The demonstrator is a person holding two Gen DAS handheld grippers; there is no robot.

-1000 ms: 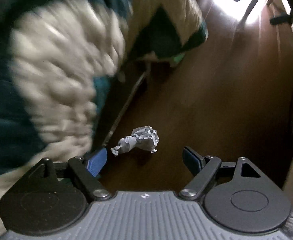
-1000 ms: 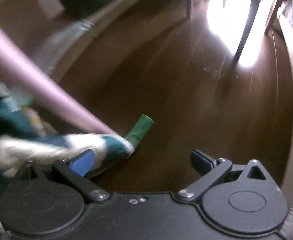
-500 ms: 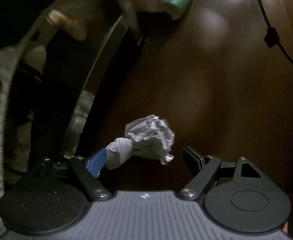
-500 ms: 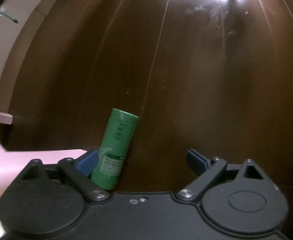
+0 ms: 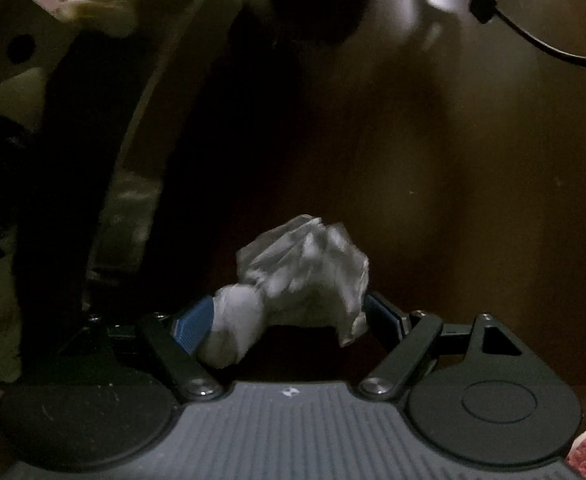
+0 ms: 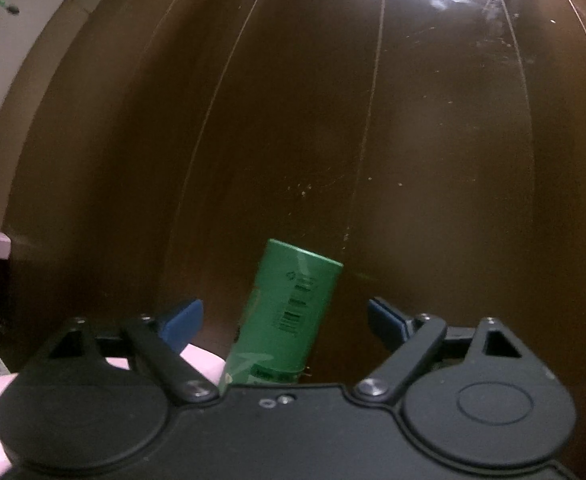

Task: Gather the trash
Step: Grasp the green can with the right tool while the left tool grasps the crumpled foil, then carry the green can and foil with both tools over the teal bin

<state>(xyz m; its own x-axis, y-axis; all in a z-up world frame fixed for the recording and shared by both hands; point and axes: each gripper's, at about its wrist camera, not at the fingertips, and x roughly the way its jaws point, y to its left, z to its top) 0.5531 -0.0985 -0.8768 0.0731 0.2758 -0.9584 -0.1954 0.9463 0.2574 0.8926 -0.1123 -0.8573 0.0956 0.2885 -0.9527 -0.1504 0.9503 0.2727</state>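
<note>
Crumpled paper (image 5: 301, 280) fills my wide-open left gripper (image 5: 289, 318); right gripper (image 6: 283, 320), open, brackets the green can (image 6: 289, 312), which may roll off.

My two handheld grippers, one grey, one black

My left gripper (image 5: 289, 316) has a ribbed grey body; my right gripper (image 6: 285, 316) is plain black with small screws. Both carry blue fingertip pads, black linkage arms, silver pivot pins.
</note>
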